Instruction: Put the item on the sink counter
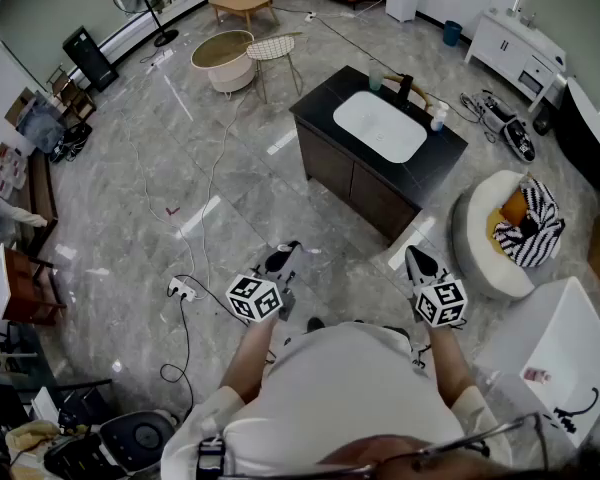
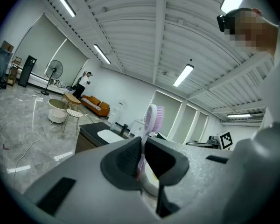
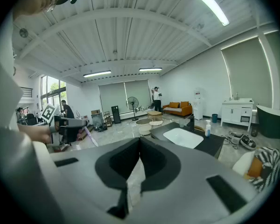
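**Toothbrush pinched upright in the left gripper, far from the counter**

In the left gripper view, the left gripper (image 2: 142,147) has its jaws pinching the handle of a lilac toothbrush (image 2: 151,119). Its long axis runs from 6 to 12 o'clock, leaning slightly toward 1. The head is up and the bristles face 3 o'clock.

The head view does not show the brush clearly. It does show the sink counter (image 1: 325,140) well apart, at 1 o'clock from both grippers.

In the right gripper view, the right gripper (image 3: 140,146) has its jaws pressed together with nothing between them. The left gripper sits at 9 o'clock.
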Action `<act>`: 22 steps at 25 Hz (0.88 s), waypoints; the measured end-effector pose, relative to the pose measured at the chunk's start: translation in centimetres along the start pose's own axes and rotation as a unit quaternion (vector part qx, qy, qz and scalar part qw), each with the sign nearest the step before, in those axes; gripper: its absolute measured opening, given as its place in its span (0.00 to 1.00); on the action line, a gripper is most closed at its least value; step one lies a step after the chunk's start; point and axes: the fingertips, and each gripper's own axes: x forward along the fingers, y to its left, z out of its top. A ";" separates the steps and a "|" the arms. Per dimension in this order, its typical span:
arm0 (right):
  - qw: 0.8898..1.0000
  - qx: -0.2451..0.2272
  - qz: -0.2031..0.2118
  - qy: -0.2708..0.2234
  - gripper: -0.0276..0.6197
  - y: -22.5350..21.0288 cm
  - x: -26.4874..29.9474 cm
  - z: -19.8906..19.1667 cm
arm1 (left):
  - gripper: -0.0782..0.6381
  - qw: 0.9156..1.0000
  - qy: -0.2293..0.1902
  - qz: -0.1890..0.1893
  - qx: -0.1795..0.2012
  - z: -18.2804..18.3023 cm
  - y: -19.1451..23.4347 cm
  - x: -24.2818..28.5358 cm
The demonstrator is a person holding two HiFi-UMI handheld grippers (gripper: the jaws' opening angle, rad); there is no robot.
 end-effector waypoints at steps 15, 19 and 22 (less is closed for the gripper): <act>1.000 0.017 -0.008 -0.002 0.05 1.3 0.3 -0.3 | 0.15 1.000 -0.010 0.002 -0.009 0.5 1.1 -1.9; 1.000 0.019 -0.007 -0.002 0.05 2.4 0.7 -0.3 | 0.15 1.000 -0.010 0.001 -0.011 0.6 1.8 -2.8; 1.000 0.011 -0.005 -0.003 0.05 3.5 1.1 -0.1 | 0.15 1.000 -0.009 -0.003 -0.009 0.7 2.3 -3.3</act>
